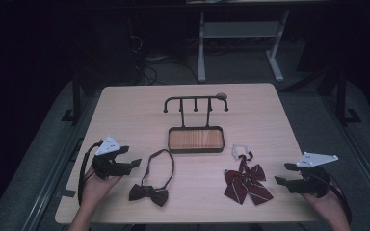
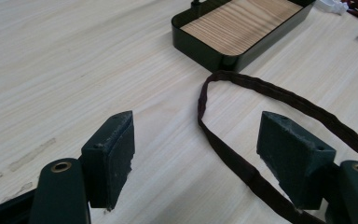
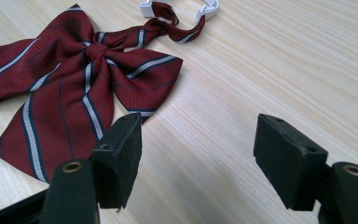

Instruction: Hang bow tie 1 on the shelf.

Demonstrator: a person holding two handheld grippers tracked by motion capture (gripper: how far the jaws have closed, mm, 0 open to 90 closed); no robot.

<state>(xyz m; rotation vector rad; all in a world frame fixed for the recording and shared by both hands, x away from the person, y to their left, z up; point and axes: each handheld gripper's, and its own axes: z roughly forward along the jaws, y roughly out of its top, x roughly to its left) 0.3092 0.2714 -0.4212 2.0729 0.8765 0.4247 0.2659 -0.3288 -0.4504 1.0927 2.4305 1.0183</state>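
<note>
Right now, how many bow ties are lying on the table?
2. The dark bow tie with its looped strap lies front left, near the left claw. The striped red bow tie lies front right, near the right claw. None seems hidden.

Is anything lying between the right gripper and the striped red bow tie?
Nothing visible: bare wooden table lies between the open right gripper and the dark red bow tie with grey stripes; the jaws already point toward it.

Open light wooden tabletop [image 1: 125, 110] left, right and behind. Blocking the centre: black metal hook rack [image 1: 195, 102] over black-rimmed wooden tray [image 1: 195, 139]. Nearer, dark brown bow tie with looped strap [image 1: 149, 193] and striped maroon ribbon bow [image 1: 247, 186], bare gap between.
</note>
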